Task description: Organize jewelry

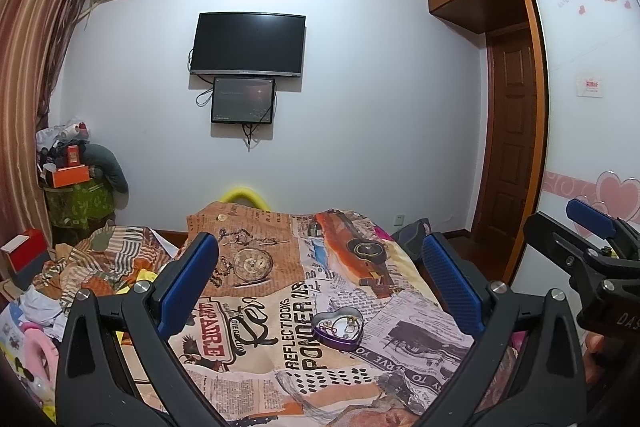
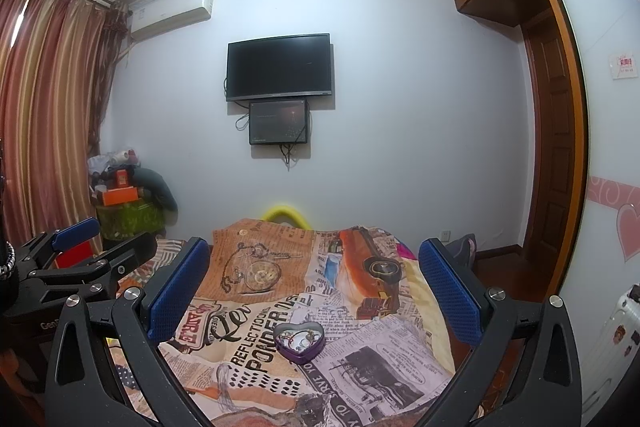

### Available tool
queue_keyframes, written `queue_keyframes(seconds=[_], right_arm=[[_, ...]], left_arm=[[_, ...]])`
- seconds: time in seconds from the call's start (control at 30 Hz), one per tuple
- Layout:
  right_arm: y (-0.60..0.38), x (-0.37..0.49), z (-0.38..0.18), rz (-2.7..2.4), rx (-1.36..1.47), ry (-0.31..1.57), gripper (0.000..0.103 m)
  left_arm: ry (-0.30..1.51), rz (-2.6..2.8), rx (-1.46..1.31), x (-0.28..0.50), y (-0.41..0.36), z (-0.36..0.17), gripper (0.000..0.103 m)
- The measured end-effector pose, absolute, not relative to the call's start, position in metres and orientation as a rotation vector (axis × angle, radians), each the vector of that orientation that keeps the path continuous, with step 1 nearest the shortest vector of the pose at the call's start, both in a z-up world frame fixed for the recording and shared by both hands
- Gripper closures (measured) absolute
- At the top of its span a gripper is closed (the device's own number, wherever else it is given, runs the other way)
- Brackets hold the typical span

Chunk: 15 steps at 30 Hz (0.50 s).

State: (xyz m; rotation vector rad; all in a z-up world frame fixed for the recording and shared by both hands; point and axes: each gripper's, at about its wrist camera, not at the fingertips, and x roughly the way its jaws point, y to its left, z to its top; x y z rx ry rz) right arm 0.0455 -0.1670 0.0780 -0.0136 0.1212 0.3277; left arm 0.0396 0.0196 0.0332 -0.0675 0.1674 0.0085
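A purple heart-shaped tin [image 1: 338,329] lies open on the printed bedspread [image 1: 280,307], with small jewelry pieces inside it. The right wrist view shows the same tin [image 2: 299,340] a little ahead of the fingers. My left gripper [image 1: 320,287] is held above the bed, open, with nothing between its blue pads [image 1: 188,283]. My right gripper [image 2: 312,291] is open too, raised over the bedspread [image 2: 280,267], with nothing between its pads. Each gripper shows at the edge of the other's view: the right gripper [image 1: 592,243] and the left gripper [image 2: 84,251].
Crumpled bedding and clothes [image 1: 80,267] lie on the bed's left side. A pile of boxes and bags [image 1: 76,179] stands in the far left corner by the curtain [image 1: 28,87]. A TV [image 1: 248,45] hangs on the far wall. A wardrobe [image 1: 592,107] lines the right.
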Motion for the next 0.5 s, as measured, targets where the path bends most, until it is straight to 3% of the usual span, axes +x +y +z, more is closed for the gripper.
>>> queue_keyframes(seconds=[0.5], right_arm=[[-0.1664, 0.0466, 0.0756, 0.320, -0.013, 0.122, 0.000]], left_arm=[[0.178, -0.016, -0.061, 0.0398, 0.0145, 0.0312, 0.001]])
